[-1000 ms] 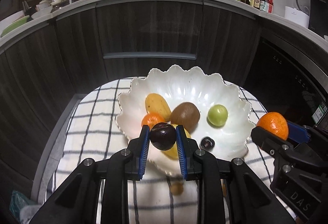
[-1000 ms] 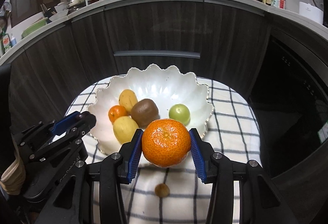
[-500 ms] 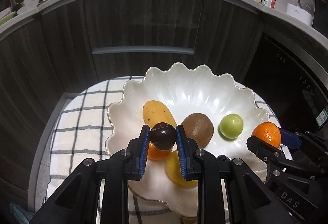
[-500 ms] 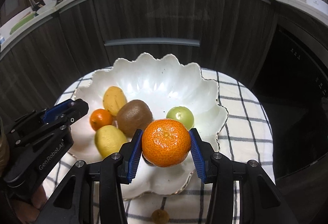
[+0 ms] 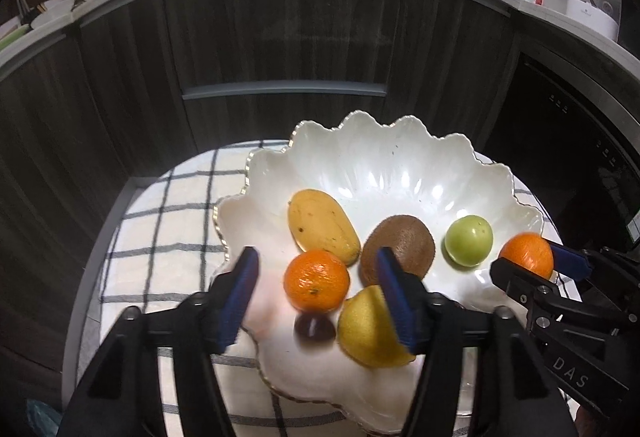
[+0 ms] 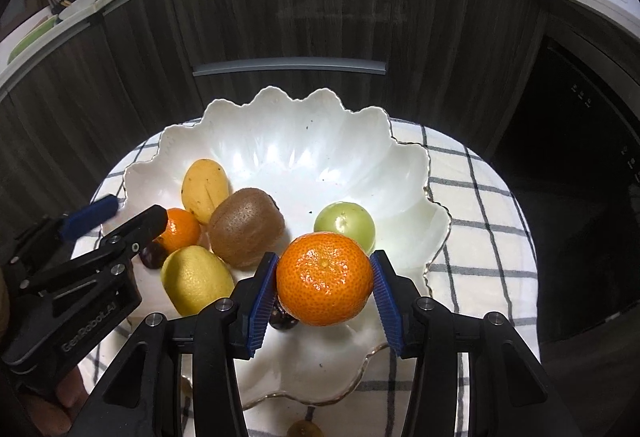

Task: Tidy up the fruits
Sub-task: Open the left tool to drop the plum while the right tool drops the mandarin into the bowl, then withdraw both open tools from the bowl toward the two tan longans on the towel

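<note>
A white scalloped bowl [image 5: 380, 165] [image 6: 300, 141] holds a mango [image 5: 322, 225], a kiwi [image 5: 398, 251], a green fruit [image 5: 469, 240], a small mandarin [image 5: 317, 280] and a lemon [image 5: 372, 329]. My left gripper [image 5: 320, 297] [image 6: 120, 221] hangs over the bowl's near left side, its jaws opening. A dark plum [image 5: 315, 327] [image 6: 152, 255] lies loose in the bowl below them. My right gripper [image 6: 324, 293] [image 5: 526, 255] has a large orange [image 6: 324, 279] between its blue pads, which still touch it as the jaws start opening. A second dark fruit [image 6: 282, 319] lies under the orange.
The bowl rests on a checked cloth [image 6: 472, 205] over a small round table. A small brown fruit [image 6: 304, 429] lies on the cloth at the near edge. Dark cabinets [image 5: 280, 37] stand close behind, with a cluttered counter above. A dark appliance front is at the right.
Both grippers moved forward and down over the bowl. The left jaws spread and the dark plum dropped out of them into the bowl. The orange stays between the right pads.
</note>
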{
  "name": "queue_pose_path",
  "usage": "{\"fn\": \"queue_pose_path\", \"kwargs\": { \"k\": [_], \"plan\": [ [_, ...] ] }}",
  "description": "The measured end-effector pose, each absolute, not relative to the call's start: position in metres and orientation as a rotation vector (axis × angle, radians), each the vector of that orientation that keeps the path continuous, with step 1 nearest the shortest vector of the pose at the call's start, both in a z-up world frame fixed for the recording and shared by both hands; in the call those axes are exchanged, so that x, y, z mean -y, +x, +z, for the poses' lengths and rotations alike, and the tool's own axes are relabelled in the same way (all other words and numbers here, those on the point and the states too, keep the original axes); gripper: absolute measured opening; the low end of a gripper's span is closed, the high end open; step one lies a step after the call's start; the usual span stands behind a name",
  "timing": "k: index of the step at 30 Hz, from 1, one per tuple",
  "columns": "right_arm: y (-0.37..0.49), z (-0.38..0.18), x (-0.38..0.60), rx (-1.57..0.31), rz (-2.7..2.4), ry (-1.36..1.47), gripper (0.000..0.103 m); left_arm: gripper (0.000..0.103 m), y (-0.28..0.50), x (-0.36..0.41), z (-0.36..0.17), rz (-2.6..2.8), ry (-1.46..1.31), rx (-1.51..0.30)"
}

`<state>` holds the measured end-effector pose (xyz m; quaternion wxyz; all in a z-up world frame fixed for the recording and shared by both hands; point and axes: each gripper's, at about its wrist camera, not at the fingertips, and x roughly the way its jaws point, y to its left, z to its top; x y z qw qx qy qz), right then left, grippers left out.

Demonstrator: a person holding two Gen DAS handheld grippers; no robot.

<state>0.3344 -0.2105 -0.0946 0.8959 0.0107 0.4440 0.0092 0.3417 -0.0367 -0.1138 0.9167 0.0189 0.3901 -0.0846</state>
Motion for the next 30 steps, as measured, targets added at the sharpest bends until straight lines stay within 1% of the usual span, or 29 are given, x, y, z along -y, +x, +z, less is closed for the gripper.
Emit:
{"fn": "queue_pose_path", "kwargs": {
  "k": [1,2,3,5,7,11,21,30],
  "plan": [
    [0.333,-0.093,0.211,-0.913,0.007,0.017,0.058,0.070,0.341,0.036,-0.113,-0.163,0.042,-0.802],
    [0.332,-0.090,0.211,-0.904,-0.005,0.014,0.070,0.074,0.340,0.035,-0.111,-0.154,0.041,-0.797],
    [0.331,-0.089,0.211,-0.895,-0.013,0.012,0.077,0.076,0.339,0.034,-0.110,-0.153,0.039,-0.793],
    [0.329,-0.083,0.212,-0.878,-0.031,0.005,0.078,0.081,0.338,0.034,-0.107,-0.149,0.044,-0.791],
    [0.327,-0.078,0.213,-0.870,-0.042,0.003,0.078,0.083,0.335,0.034,-0.103,-0.142,0.052,-0.781],
    [0.317,-0.069,0.214,-0.846,-0.079,-0.011,0.078,0.095,0.328,0.030,-0.094,-0.113,0.052,-0.759],
    [0.275,-0.052,0.218,-0.806,-0.126,0.001,0.078,0.096,0.288,0.028,-0.075,-0.079,0.086,-0.713],
    [0.234,-0.055,0.217,-0.800,-0.128,0.013,0.078,0.096,0.246,0.026,-0.081,-0.081,0.088,-0.705]
  ]
}}
